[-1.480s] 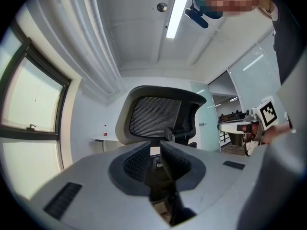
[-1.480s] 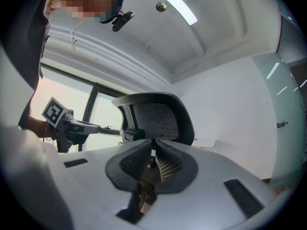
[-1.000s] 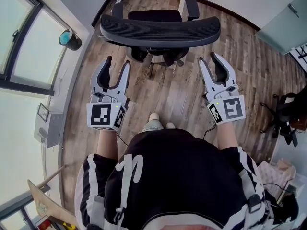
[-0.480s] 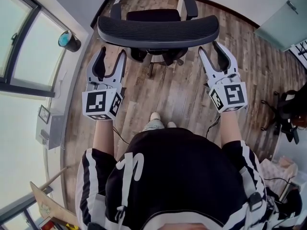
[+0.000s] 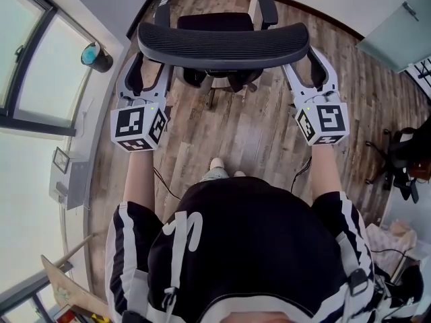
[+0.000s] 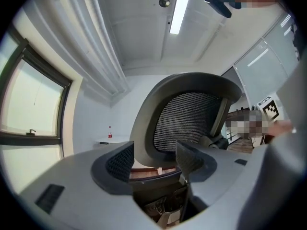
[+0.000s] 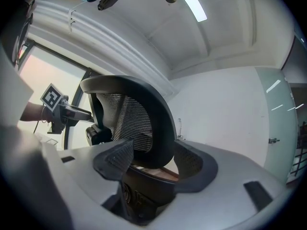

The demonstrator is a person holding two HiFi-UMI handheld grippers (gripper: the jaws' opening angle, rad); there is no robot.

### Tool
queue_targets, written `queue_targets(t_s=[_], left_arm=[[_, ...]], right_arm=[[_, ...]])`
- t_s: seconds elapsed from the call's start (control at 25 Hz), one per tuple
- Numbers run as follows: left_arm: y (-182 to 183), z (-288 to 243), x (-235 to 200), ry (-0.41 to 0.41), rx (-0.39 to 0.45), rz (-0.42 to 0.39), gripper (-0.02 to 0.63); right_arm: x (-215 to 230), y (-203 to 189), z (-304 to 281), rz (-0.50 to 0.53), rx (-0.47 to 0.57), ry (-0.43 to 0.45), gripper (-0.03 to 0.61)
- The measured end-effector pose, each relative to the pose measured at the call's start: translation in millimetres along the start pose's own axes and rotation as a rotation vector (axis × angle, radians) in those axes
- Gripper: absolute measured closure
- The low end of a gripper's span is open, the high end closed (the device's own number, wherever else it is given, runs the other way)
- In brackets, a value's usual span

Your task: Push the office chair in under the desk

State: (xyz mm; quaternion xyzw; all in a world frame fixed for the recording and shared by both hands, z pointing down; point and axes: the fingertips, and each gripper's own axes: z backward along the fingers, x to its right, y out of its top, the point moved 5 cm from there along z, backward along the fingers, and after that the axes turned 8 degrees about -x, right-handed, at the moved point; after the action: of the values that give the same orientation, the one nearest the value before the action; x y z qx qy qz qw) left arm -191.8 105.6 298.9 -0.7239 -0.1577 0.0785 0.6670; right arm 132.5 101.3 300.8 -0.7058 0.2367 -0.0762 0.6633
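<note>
Looking down from the head view: chair [image 5: 215, 23] on the wood floor [image 5: 256, 126]. Black mesh backrest [image 5: 269, 46] nearest the person, seat and armrests beyond it. Seat close to what look like two white counter legs [image 5: 254, 2] at the top edge.

Left gripper [image 5: 149, 69] at the backrest's left end, right gripper [image 5: 303, 62] at its right end. Both held level, marker cubes toward the body. Jaws of each spread wide, having just been opening, with the backrest's edge between them.

In the left gripper view, grey rim [image 6: 144, 143] standing between the two pads [image 6: 120, 162], a gap showing on either side and mesh filling the frame beyond. In the right gripper view, much the same: thick rim between the pads, close to both, not clearly pressed by either. Neither gripper clamped on the chair.

Shoes [image 5: 219, 170] on the floor behind the chair, between the two arms. Dark cylinder with a teal top [image 5: 97, 54] by the window at the left. Second chair [image 5: 401, 157] at the right edge, well apart.
</note>
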Motion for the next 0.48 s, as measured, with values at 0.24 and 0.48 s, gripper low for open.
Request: queue_targets(t_s=[0.24, 0.48], left_arm=[[1.7, -14.4, -8.9, -0.034, -0.021, -0.016, 0.328], [5.4, -26.1, -17.1, -0.038, -0.026, 0.002, 0.322]], right_arm=[[2.7, 2.2, -13.8, -0.005, -0.014, -0.002, 0.313], [5.8, 1.3, -26.0, -0.011, -0.036, 0.007, 0.312]])
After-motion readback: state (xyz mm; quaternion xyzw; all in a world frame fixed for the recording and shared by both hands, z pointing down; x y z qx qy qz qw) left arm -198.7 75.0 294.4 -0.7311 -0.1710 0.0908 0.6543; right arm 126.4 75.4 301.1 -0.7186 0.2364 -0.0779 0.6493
